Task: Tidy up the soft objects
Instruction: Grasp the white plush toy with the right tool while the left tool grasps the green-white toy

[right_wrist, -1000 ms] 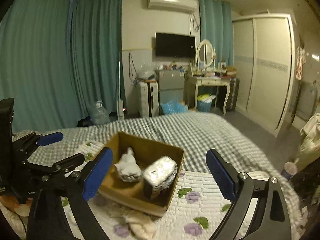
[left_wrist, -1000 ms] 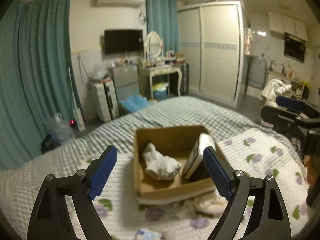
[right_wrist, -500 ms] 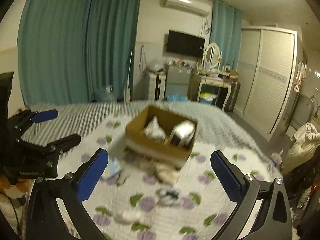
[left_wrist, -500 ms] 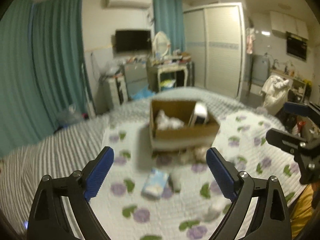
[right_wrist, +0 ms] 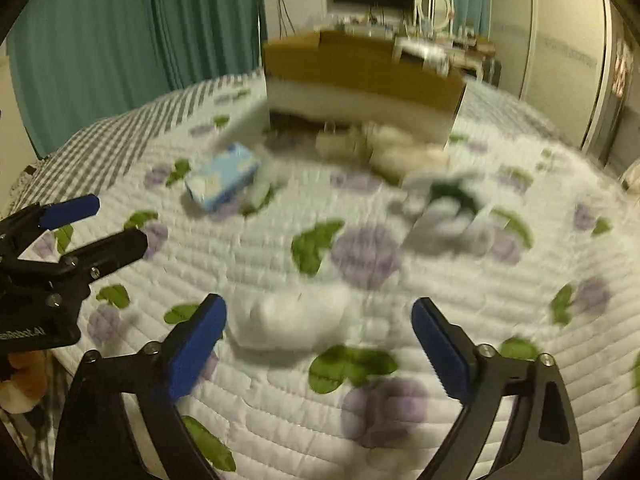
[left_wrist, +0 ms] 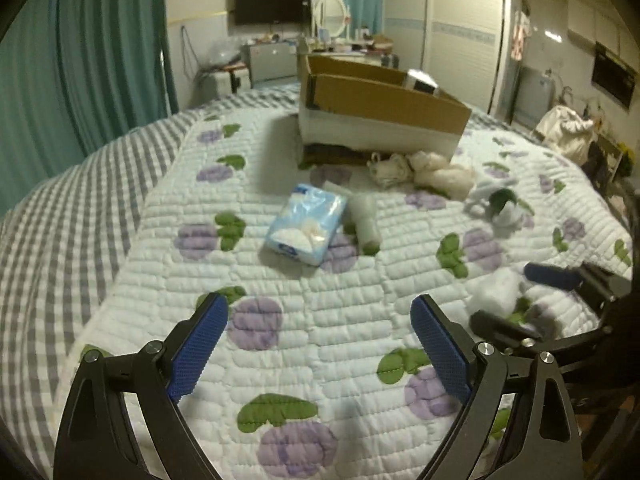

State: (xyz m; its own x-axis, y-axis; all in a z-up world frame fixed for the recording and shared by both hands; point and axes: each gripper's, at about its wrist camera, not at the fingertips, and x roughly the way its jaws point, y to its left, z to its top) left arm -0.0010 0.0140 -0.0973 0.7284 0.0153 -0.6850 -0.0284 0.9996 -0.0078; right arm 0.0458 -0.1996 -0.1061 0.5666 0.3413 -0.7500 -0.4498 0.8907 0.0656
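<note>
A cardboard box (left_wrist: 380,108) stands on the floral quilt (left_wrist: 320,312); it also shows in the right wrist view (right_wrist: 360,80). In front of it lie a blue tissue pack (left_wrist: 306,224), a white roll (left_wrist: 366,220), cream soft items (left_wrist: 424,168) and a white and green cloth (left_wrist: 496,204). My left gripper (left_wrist: 318,344) is open and empty, low over the quilt. My right gripper (right_wrist: 318,340) is open, just above a white soft wad (right_wrist: 292,320) that lies between its fingers; the wad (left_wrist: 496,292) also shows in the left wrist view.
A grey checked blanket (left_wrist: 60,216) covers the bed's left side. Teal curtains (left_wrist: 92,40) hang at the left. A TV, dresser and wardrobe stand at the far wall. The right wrist view is blurred by motion.
Both grippers have pulled back from the box and dropped low over the quilt. The loose items in front of the box have come into view. The right gripper has come over the white wad.
</note>
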